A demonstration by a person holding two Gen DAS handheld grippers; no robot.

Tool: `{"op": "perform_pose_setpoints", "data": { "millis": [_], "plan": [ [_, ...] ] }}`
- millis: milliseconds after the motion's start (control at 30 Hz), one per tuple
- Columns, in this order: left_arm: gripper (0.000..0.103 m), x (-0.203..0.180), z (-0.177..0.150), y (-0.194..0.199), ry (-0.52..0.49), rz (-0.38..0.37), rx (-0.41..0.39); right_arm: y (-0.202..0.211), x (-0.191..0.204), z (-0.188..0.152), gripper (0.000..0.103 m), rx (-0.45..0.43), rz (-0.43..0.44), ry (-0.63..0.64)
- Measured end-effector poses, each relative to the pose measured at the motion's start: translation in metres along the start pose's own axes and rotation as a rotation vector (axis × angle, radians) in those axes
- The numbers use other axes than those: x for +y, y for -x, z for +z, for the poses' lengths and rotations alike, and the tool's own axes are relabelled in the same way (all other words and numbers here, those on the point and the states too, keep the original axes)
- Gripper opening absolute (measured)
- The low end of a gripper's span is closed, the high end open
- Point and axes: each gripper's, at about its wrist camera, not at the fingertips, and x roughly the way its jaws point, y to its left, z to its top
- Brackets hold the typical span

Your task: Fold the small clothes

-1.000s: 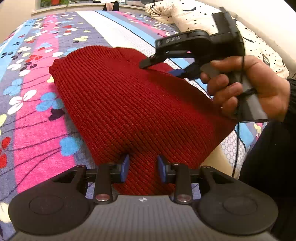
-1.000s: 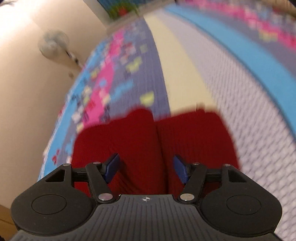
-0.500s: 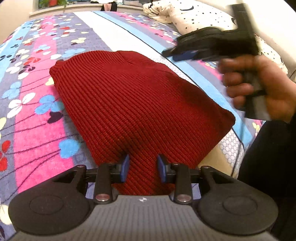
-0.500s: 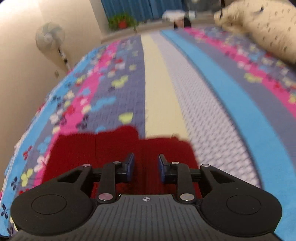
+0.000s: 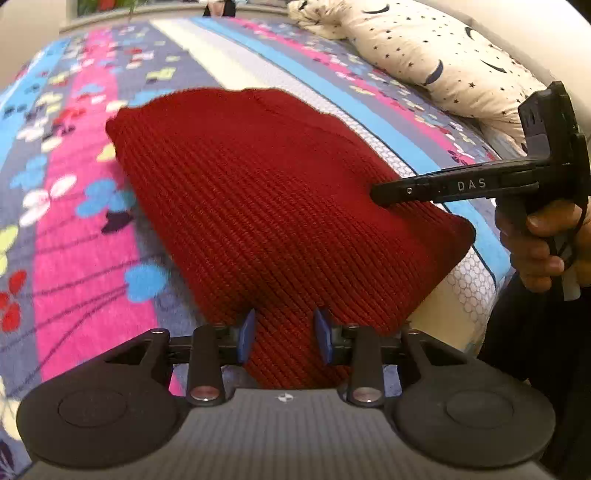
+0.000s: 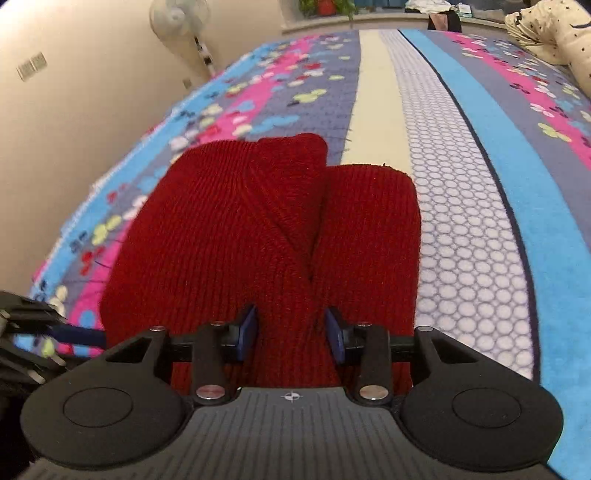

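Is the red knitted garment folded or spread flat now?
Folded. The red knitted garment lies as a compact bundle on the bedspread, with two overlapping layers meeting at a diagonal edge.

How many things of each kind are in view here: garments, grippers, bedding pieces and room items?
Red knit garment: 1
Grippers: 2, left gripper, right gripper
Bedding: 2, patterned bedspread, star-print pillow
Standing fan: 1
Total: 6

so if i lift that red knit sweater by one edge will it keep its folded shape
Probably not. The red knit sweater looks soft and thick, so it would likely droop and unfold. Its ribbed surface should grip the left gripper and right gripper rather than slip. It seems light.
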Motion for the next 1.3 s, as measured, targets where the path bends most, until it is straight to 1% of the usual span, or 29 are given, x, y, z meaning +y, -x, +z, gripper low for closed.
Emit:
{"op": "perform_pose_setpoints", "data": {
  "millis": [67, 133, 167, 200, 233, 267, 300, 333, 367, 400, 467, 500, 533, 567, 667, 733, 800, 867, 933, 1000, 1033, 1067, 1100, 1167, 1233, 1300],
  "plan": [
    [0.042, 0.005, 0.001, 0.006, 0.038, -0.016, -0.016, 0.003, -0.007, 0.0, 0.044, -0.039, 0.02, -0.036],
    [0.043, 0.009, -0.002, 0.008, 0.06, -0.019, -0.029, 0.014, -0.017, 0.004, 0.047, -0.087, 0.056, -0.116],
    [0.046, 0.008, -0.003, 0.011, 0.055, -0.008, -0.04, 0.018, -0.023, 0.004, 0.052, -0.12, 0.056, -0.153],
    [0.048, 0.005, -0.003, 0.012, 0.045, 0.005, -0.053, 0.021, -0.031, 0.007, 0.057, -0.154, 0.038, -0.191],
    [0.053, 0.003, -0.003, 0.014, 0.035, 0.011, -0.067, 0.023, -0.039, 0.009, 0.068, -0.175, 0.012, -0.22],
    [0.059, 0.003, -0.003, 0.015, 0.032, 0.012, -0.079, 0.023, -0.047, 0.011, 0.074, -0.185, -0.026, -0.254],
    [0.063, 0.003, -0.004, 0.016, 0.035, 0.012, -0.091, 0.021, -0.056, 0.012, 0.074, -0.183, -0.057, -0.292],
    [0.071, 0.003, -0.004, 0.018, 0.041, 0.011, -0.105, 0.017, -0.065, 0.012, 0.074, -0.17, -0.072, -0.334],
    [0.077, 0.003, -0.004, 0.02, 0.051, 0.011, -0.122, 0.012, -0.074, 0.012, 0.074, -0.15, -0.072, -0.382],
    [0.078, 0.005, -0.003, 0.023, 0.066, 0.01, -0.139, 0.004, -0.082, 0.012, 0.074, -0.122, -0.057, -0.431],
    [0.082, 0.011, 0.0, 0.027, 0.106, 0.011, -0.169, -0.015, -0.092, 0.011, 0.076, -0.054, -0.029, -0.473],
    [0.084, 0.015, 0.0, 0.03, 0.133, 0.014, -0.186, -0.023, -0.093, 0.011, 0.079, -0.013, -0.02, -0.472],
    [0.086, 0.02, 0.0, 0.033, 0.166, 0.017, -0.21, -0.031, -0.095, 0.011, 0.088, 0.015, -0.014, -0.47],
    [0.086, 0.024, 0.0, 0.036, 0.191, 0.021, -0.23, -0.036, -0.097, 0.012, 0.092, 0.027, -0.002, -0.467],
    [0.086, 0.031, 0.001, 0.041, 0.218, 0.06, -0.263, -0.045, -0.096, 0.019, 0.096, 0.049, 0.03, -0.416],
    [0.086, 0.034, 0.001, 0.043, 0.228, 0.093, -0.269, -0.049, -0.098, 0.023, 0.096, 0.064, 0.056, -0.39],
    [0.086, 0.037, 0.0, 0.043, 0.257, 0.105, -0.266, -0.05, -0.099, 0.028, 0.096, 0.073, 0.081, -0.378],
    [0.086, 0.04, -0.001, 0.042, 0.288, 0.104, -0.263, -0.051, -0.1, 0.03, 0.095, 0.075, 0.106, -0.381],
    [0.086, 0.041, 0.003, 0.04, 0.304, 0.098, -0.244, -0.047, -0.099, 0.032, 0.094, 0.075, 0.144, -0.384],
    [0.087, 0.044, 0.006, 0.039, 0.321, 0.097, -0.233, -0.046, -0.093, 0.034, 0.093, 0.08, 0.153, -0.361],
    [0.09, 0.046, 0.009, 0.04, 0.34, 0.086, -0.23, -0.048, -0.091, 0.035, 0.093, 0.094, 0.15, -0.343],
    [0.097, 0.048, 0.011, 0.039, 0.359, 0.073, -0.226, -0.051, -0.091, 0.036, 0.093, 0.115, 0.148, -0.329],
    [0.099, 0.051, 0.013, 0.037, 0.383, 0.061, -0.221, -0.055, -0.092, 0.036, 0.093, 0.137, 0.152, -0.315],
    [0.101, 0.056, 0.017, 0.033, 0.418, 0.059, -0.214, -0.058, -0.094, 0.037, 0.094, 0.152, 0.173, -0.297],
    [0.101, 0.061, 0.021, 0.026, 0.452, 0.093, -0.207, -0.06, -0.095, 0.038, 0.095, 0.158, 0.189, -0.287],
    [0.101, 0.067, 0.024, 0.017, 0.501, 0.098, -0.19, -0.062, -0.094, 0.038, 0.095, 0.16, 0.191, -0.279]
  ]
}}
